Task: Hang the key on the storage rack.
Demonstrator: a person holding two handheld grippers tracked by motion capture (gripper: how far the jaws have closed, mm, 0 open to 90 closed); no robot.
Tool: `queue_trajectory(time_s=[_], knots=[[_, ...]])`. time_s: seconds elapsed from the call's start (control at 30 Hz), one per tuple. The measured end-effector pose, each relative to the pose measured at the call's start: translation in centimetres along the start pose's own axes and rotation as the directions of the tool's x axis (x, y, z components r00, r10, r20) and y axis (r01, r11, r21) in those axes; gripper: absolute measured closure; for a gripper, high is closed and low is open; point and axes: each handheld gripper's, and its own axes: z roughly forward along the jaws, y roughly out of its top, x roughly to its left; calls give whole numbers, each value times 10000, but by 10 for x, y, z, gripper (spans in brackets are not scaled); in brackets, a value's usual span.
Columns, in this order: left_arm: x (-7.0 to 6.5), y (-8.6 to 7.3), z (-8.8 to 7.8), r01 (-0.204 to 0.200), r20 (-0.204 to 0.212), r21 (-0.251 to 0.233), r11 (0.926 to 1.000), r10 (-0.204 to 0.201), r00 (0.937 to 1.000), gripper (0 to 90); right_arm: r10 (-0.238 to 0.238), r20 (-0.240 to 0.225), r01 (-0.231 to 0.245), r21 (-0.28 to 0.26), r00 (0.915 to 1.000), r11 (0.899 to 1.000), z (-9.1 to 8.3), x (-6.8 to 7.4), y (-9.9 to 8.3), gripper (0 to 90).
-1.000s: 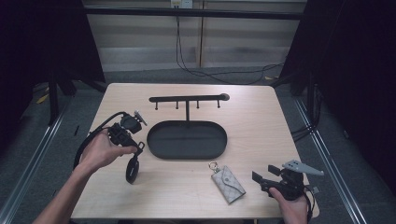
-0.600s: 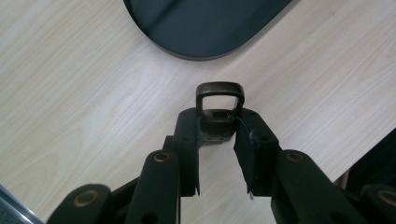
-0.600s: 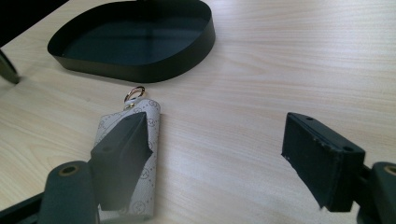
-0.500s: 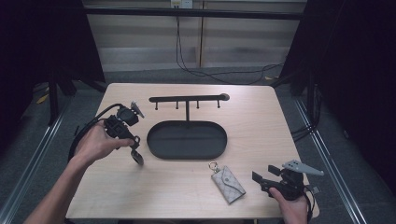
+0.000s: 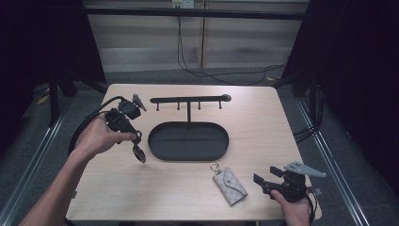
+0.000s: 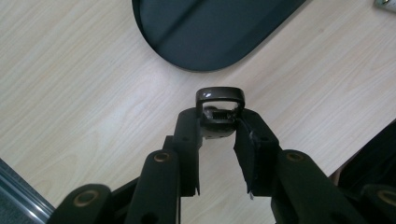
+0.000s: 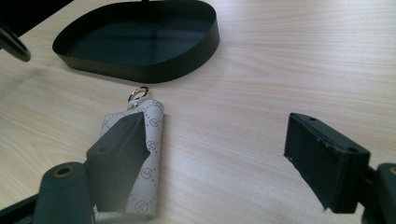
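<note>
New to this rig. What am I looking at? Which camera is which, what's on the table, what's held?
No robot: a person holds a two-jaw gripper in each hand. The high view looks down on the wooden table; the other two cameras ride on the grippers, looking along their jaws. On the table are a black oval tray with a hook rail and a patterned key pouch. The left gripper is shut on a small dark metal piece with a loop, held beside the tray. The right gripper is open, near the pouch.
</note>
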Motion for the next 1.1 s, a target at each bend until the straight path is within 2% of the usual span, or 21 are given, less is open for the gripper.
queue_trajectory(time_s=[0.33,0.53,0.67,0.83,1.1], knots=[[0,15,-7,-120,162,108,9999,118,9998,708,-91,-52,91,57,9999,9999,1,1,0,175],[-2,30,-18,-230,171,110,9997,228,9996,708,-164,-70,165,98,9998,9998,1,1,0,170],[-2,37,-22,-188,235,39,9998,187,9995,708,-175,-97,176,82,9998,9998,1,1,0,166],[0,45,-21,-152,227,209,9997,147,9996,708,-179,-86,180,132,9998,9998,2,1,0,166],[5,59,-21,144,83,295,9995,-146,9999,708,-164,-123,166,132,9998,9998,2,1,0,166]])
